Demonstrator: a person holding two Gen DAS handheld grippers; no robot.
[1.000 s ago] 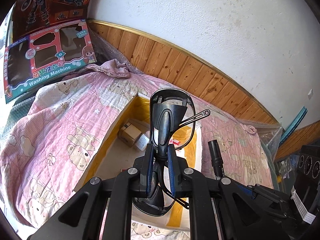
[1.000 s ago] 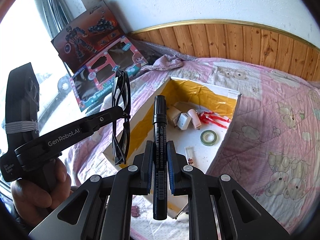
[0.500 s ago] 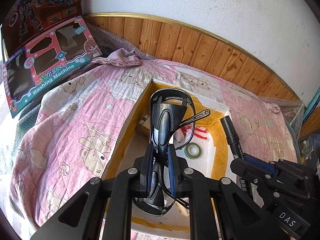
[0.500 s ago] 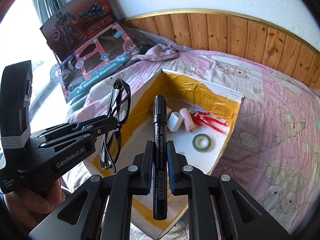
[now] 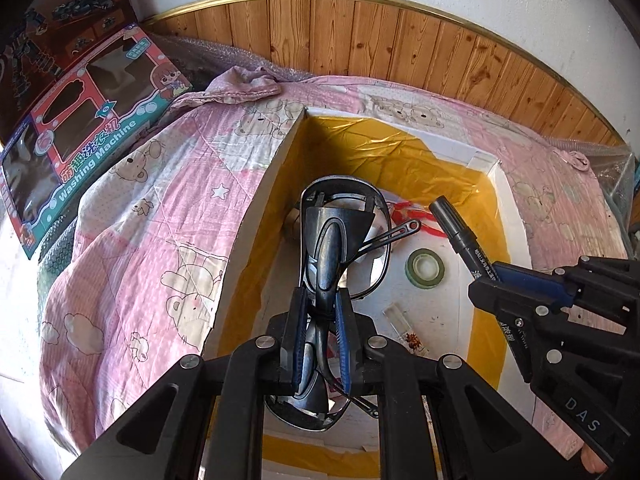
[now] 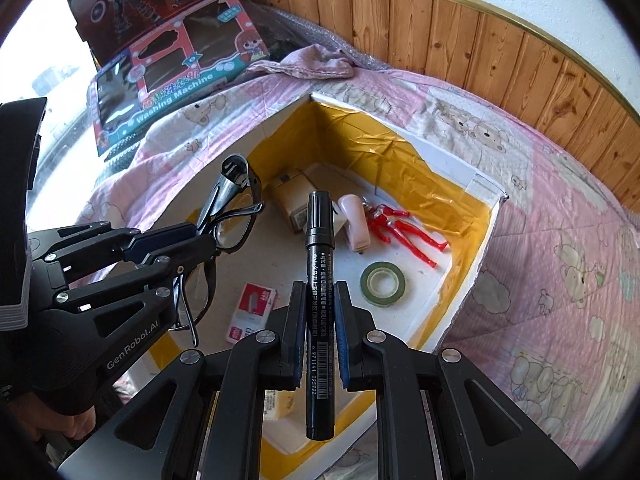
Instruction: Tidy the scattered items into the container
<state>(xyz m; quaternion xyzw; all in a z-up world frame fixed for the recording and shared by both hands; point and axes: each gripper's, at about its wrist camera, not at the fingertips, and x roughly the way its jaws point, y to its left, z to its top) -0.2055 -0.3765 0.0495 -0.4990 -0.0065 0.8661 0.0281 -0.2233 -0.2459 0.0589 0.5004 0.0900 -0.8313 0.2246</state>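
Observation:
My left gripper (image 5: 320, 300) is shut on a pair of folded black sunglasses (image 5: 340, 224), held above the left half of the open box (image 5: 256, 216). My right gripper (image 6: 320, 292) is shut on a black marker (image 6: 319, 224), pointing into the same box (image 6: 486, 216). The box is white with yellow tape lining and sits on a pink bear-print quilt (image 6: 560, 248). In the right wrist view the left gripper (image 6: 200, 236) with the sunglasses (image 6: 232, 216) hangs over the box's left side. In the left wrist view the right gripper (image 5: 492, 276) and marker (image 5: 460, 232) come in from the right.
Inside the box lie a green tape roll (image 6: 383, 283), a red toy figure (image 6: 404, 232), a pink oblong item (image 6: 354, 224), a small brown carton (image 6: 290, 200) and a red-and-white packet (image 6: 252, 312). Toy boxes (image 5: 84, 128) lean at the back left. Wood panelling (image 5: 400, 48) backs the bed.
Both grippers have moved forward and down over the box with their items still held. The box interior now fills more of both views.

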